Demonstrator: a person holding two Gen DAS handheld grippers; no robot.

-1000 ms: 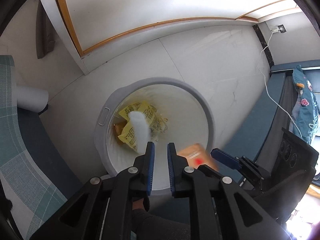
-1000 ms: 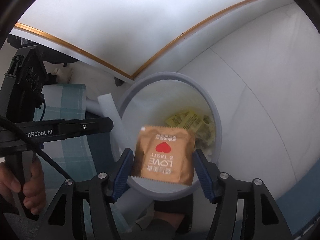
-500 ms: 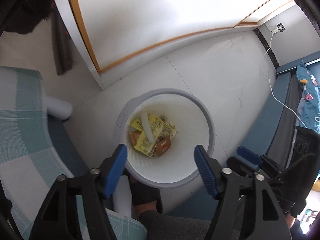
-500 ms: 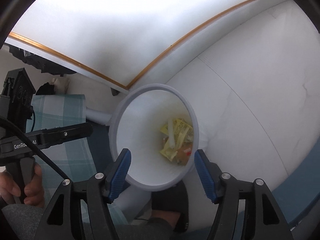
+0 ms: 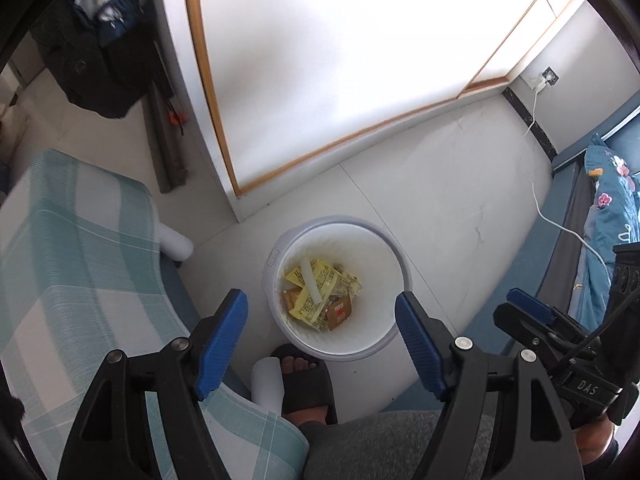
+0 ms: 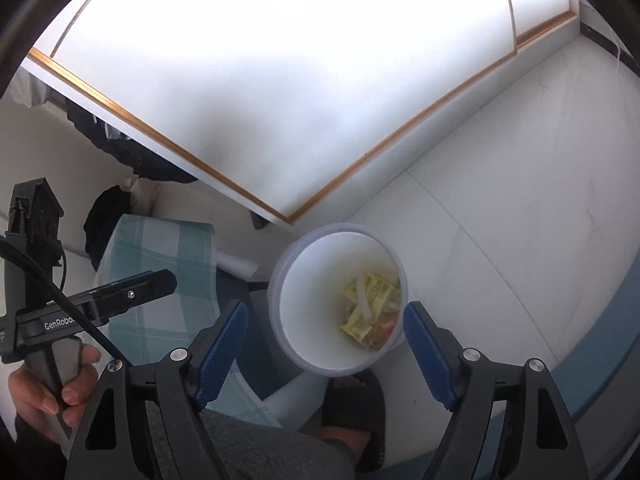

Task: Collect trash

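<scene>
White bin (image 5: 394, 264) stands on pale floor (image 5: 460, 200) beside checked cushion (image 5: 68, 248), holding yellow packets (image 5: 316, 292), brown packet (image 5: 339, 312) and white stick (image 5: 310, 282); left gripper (image 5: 320, 334) and right gripper (image 6: 325, 346) hover above, jaws spread, empty.

Pale tiled floor (image 5: 440, 184): white bin (image 5: 394, 264), sandalled foot (image 5: 306, 386), white cable (image 5: 560, 224).

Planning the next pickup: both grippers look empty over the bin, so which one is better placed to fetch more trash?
Neither clearly. The left gripper and right gripper both hang open and empty above the white round plastic bin, and no loose trash shows outside it.
</scene>
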